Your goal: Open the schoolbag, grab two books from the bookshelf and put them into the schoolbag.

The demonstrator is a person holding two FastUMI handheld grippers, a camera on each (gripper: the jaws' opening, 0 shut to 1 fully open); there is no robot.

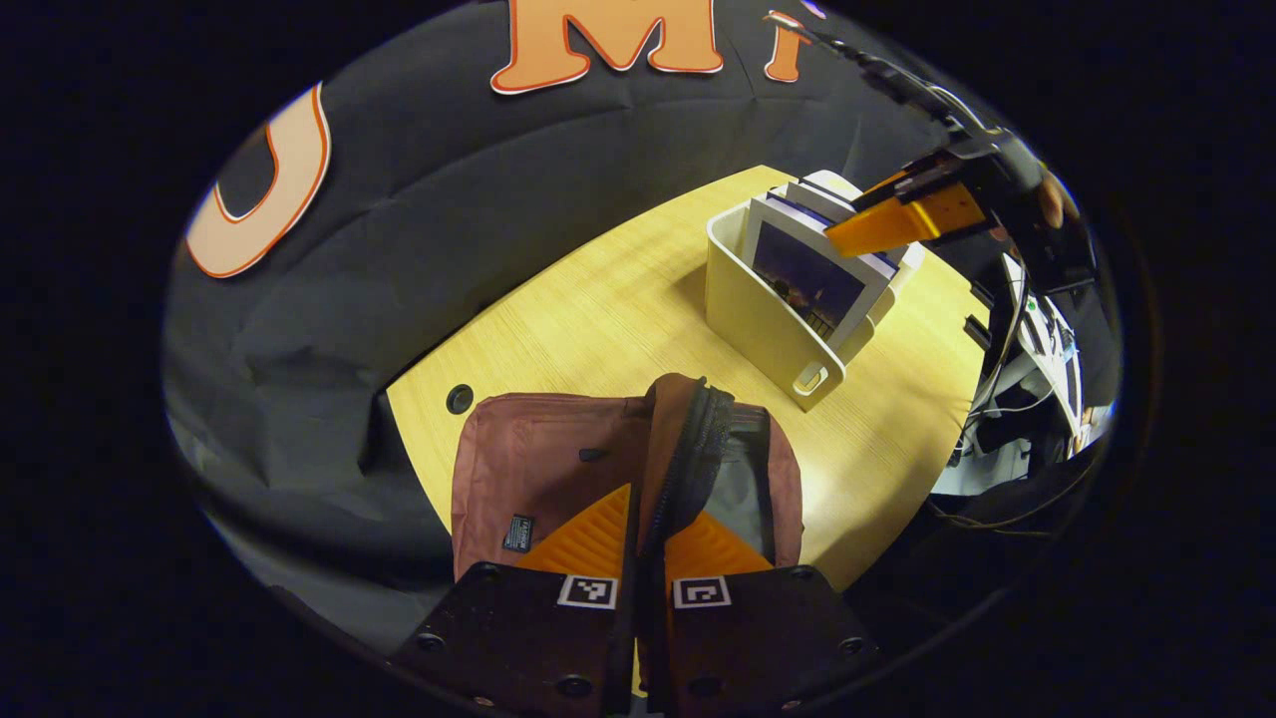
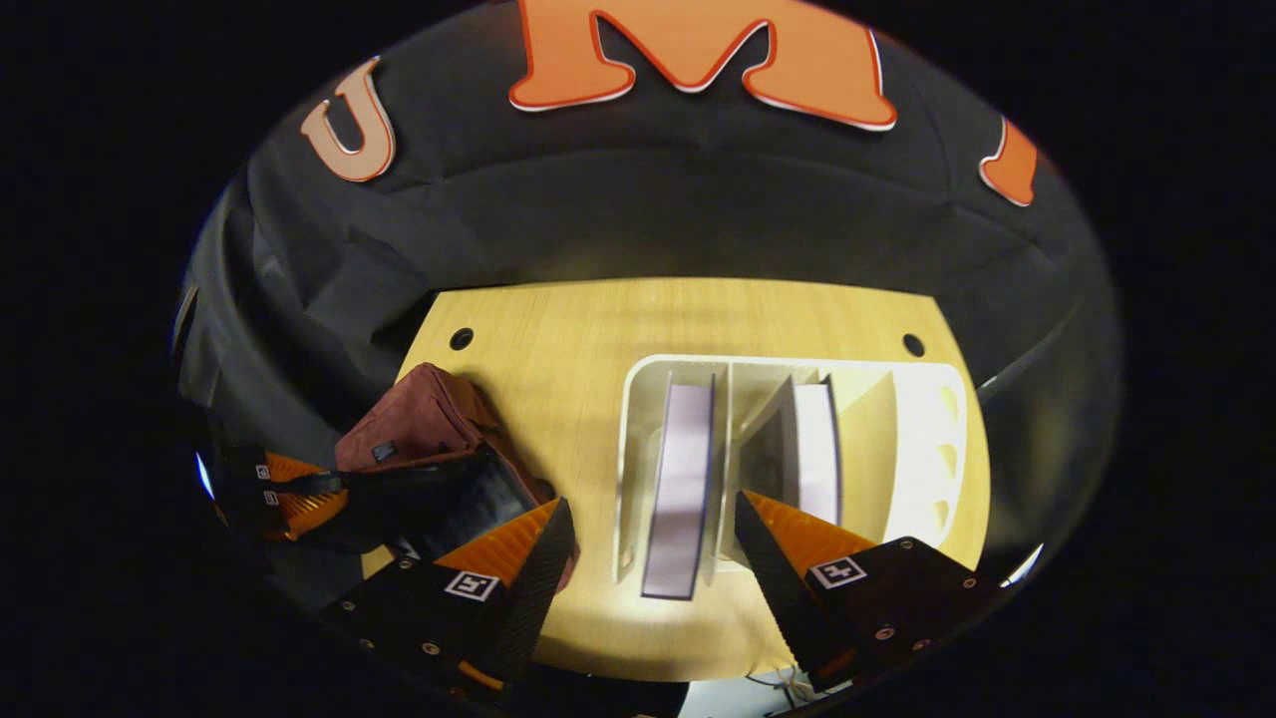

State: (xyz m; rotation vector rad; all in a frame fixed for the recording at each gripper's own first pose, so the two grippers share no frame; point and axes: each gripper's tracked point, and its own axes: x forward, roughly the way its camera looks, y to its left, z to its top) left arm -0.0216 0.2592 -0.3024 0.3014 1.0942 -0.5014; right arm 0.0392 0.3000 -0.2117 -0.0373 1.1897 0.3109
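The maroon schoolbag (image 1: 538, 469) lies on the wooden table (image 1: 598, 319). My left gripper (image 1: 638, 524) is shut on the schoolbag's zippered flap (image 1: 688, 439) and holds it up, showing the dark inside. The white bookshelf (image 1: 768, 339) stands to the right with books (image 1: 807, 274) upright in it, and the right gripper (image 1: 877, 224) hovers over them. In the right gripper view my right gripper (image 2: 653, 509) is open above the bookshelf (image 2: 937, 419), its fingers straddling one book (image 2: 683, 479). A second book (image 2: 817, 439) stands one slot to the right. The schoolbag (image 2: 429, 419) and left gripper (image 2: 289, 489) show at left.
Black cloth walls the table's far side. Round cable holes (image 2: 461, 338) (image 2: 913, 345) sit near the table's back corners. Cables and equipment (image 1: 1027, 379) crowd the space past the table's right edge. Bare tabletop (image 2: 578, 329) lies between bag and bookshelf.
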